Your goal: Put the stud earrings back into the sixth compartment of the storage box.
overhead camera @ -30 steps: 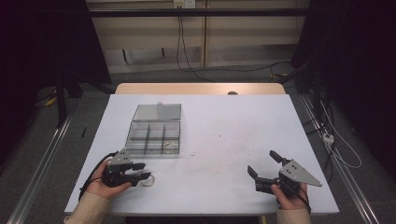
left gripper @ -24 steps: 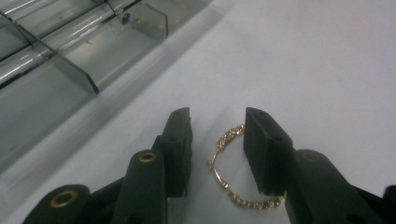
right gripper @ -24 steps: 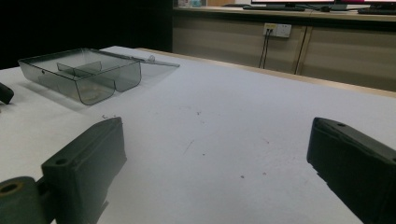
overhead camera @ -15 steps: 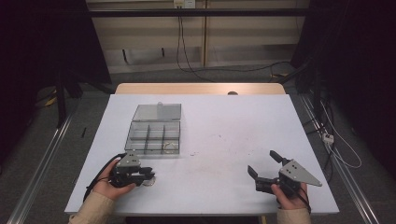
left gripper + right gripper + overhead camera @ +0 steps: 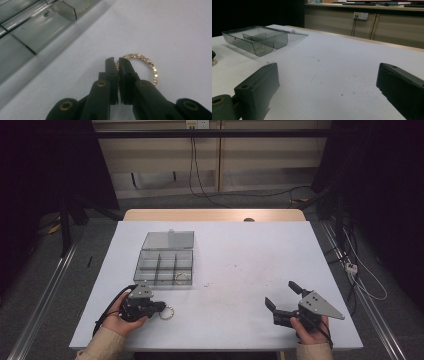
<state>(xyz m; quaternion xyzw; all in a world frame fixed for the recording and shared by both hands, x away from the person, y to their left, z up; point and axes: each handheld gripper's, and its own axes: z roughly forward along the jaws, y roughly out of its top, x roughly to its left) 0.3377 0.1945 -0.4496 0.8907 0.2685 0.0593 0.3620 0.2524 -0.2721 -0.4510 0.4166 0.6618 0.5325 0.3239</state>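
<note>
- Jaws of the left gripper (image 5: pixel 161 307) pressed together on one edge of a single gold ring (image 5: pixel 147 65), with the ring's studded band pinched between the two black tips in the left gripper view.
- Held low at the near left of the white table (image 5: pixel 240 250), by one hand (image 5: pixel 117 320) coming in from the bottom edge, with a black cable looping beside it.
- Ring (image 5: pixel 166 312) lying flat on the table top, just in front of the near edge of the box and apart from it.
- One clear grey compartment box (image 5: pixel 165 267) a little farther back on the left half, lid open and laid flat behind it.
- Six compartments counted inside, in two rows of three; something small and pale in the near right one, too small to make out.
- One tiny pale speck (image 5: pixel 206 284) on the table just right of the box.
- Right gripper (image 5: pixel 282 300) near the front right of the table, held by the other hand (image 5: pixel 310 332), grey three-cornered plate on top.
- Its two jaws spread wide apart, gripping nothing, bare table top between them in the right gripper view.
- Box (image 5: pixel 259 40) seen far off to the left in that same view.
</note>
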